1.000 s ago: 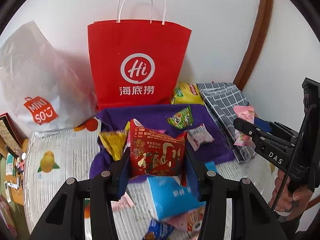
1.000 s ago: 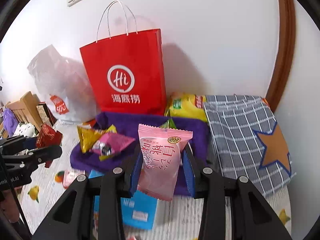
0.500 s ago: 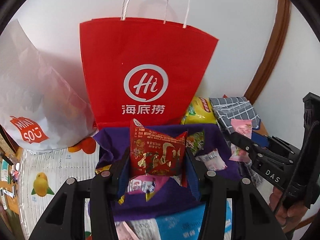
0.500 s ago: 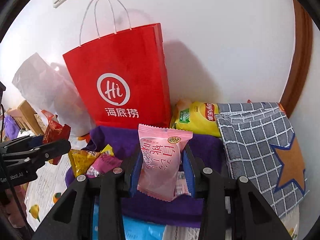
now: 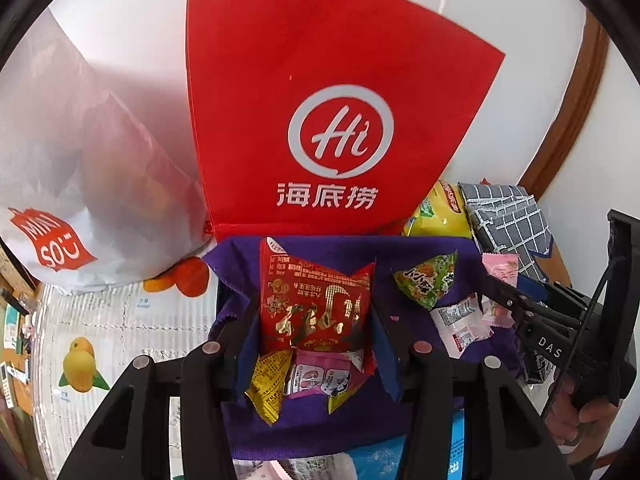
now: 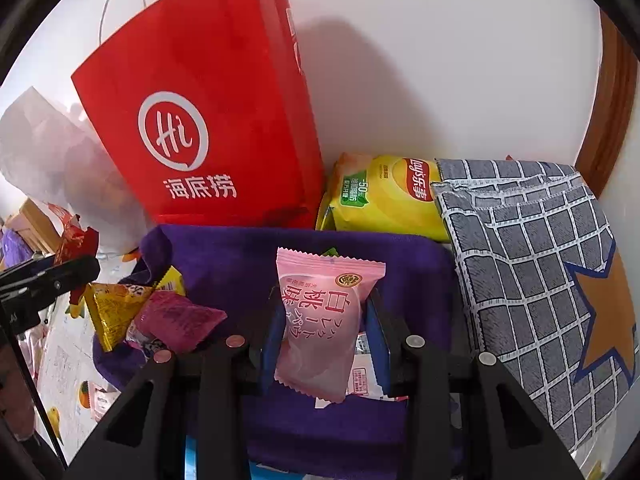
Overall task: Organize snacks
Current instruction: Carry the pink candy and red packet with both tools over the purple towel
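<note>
My left gripper [image 5: 314,312] is shut on a red and gold snack packet [image 5: 314,300], held over the purple cloth [image 5: 328,420]. Under it lie a yellow packet [image 5: 270,380] and a magenta packet [image 5: 324,372]. A green packet [image 5: 428,280] and a white-pink wrapper [image 5: 460,324] rest on the cloth to the right. My right gripper [image 6: 324,320] is shut on a pink peach-flavour packet [image 6: 320,320] above the same cloth [image 6: 240,256]. In that view the yellow packet [image 6: 116,304] and the magenta one [image 6: 176,320] lie at the left. The left gripper's tip [image 6: 52,276] shows at the left edge.
A red paper bag [image 5: 320,128] stands against the wall just behind the cloth. A white plastic bag [image 5: 76,172] sits to its left. A yellow chip bag [image 6: 384,196] and a grey checked fabric bag [image 6: 532,264] with an orange star lie at the right. A fruit-print mat [image 5: 100,320] covers the table.
Both grippers have moved forward and down toward the purple cloth and red bag, each still holding its packet. The red bag now looms much larger.
</note>
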`<move>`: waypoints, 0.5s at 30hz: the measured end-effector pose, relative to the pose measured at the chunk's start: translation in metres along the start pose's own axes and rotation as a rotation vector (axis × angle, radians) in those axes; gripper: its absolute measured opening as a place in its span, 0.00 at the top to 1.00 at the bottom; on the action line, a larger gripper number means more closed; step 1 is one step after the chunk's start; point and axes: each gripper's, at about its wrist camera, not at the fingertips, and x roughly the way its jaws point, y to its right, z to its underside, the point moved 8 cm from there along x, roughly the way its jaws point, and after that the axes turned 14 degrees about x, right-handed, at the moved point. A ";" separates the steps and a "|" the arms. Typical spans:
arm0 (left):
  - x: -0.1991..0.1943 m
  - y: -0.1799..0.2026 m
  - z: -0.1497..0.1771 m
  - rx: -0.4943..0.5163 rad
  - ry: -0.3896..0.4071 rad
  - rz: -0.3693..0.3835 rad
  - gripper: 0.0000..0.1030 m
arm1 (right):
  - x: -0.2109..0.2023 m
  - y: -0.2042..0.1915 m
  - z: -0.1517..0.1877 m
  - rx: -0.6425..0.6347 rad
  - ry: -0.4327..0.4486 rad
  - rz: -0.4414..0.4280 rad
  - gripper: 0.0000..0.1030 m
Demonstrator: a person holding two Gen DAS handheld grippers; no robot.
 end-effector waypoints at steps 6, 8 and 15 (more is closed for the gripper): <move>0.004 0.002 0.003 0.006 -0.010 0.008 0.54 | 0.006 0.001 0.002 -0.014 -0.015 0.006 0.63; 0.004 0.003 0.003 0.012 -0.009 0.006 0.54 | 0.008 0.000 0.002 -0.020 -0.019 0.009 0.63; 0.007 -0.001 0.003 0.001 -0.018 0.006 0.54 | 0.014 0.005 0.005 -0.035 -0.045 0.030 0.63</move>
